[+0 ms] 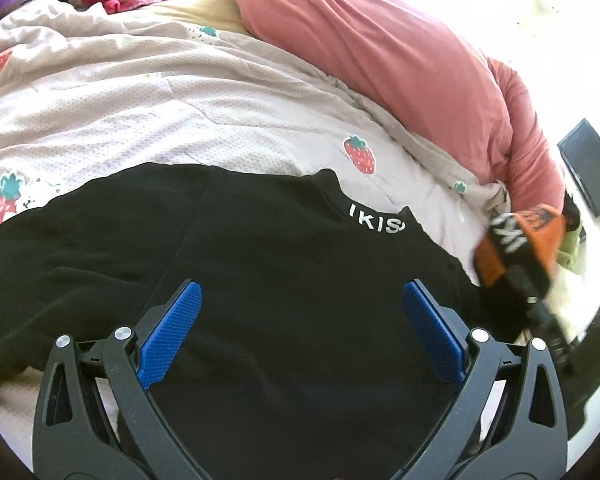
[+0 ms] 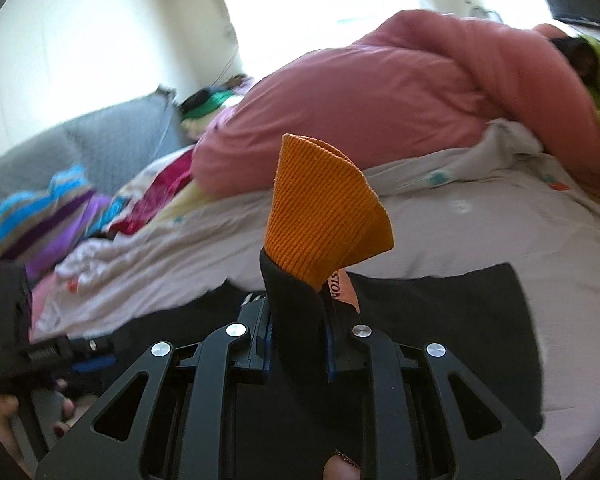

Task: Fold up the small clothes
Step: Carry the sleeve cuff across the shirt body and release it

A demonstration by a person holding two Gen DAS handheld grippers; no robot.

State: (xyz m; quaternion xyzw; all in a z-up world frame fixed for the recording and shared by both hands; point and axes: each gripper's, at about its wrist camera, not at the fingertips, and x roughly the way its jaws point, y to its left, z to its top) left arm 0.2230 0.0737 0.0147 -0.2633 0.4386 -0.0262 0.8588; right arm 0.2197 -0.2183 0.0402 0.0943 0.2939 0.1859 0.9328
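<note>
The right gripper pinches an orange-and-black knit sock by 1 end; it could slip loose. The left gripper gapes wide, empty, over the black T-shirt near the bed's front edge.

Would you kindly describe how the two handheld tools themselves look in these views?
Both match: the left tool and right tool have matte black, angular linkage arms with triangular cut-outs and round silver pivot pins. The left tool's fingers carry textured blue pads. No cables or sleeves are visible.

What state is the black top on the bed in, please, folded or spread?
Spread: the black top lies flat on the strawberry sheet, collar lettering showing.
</note>
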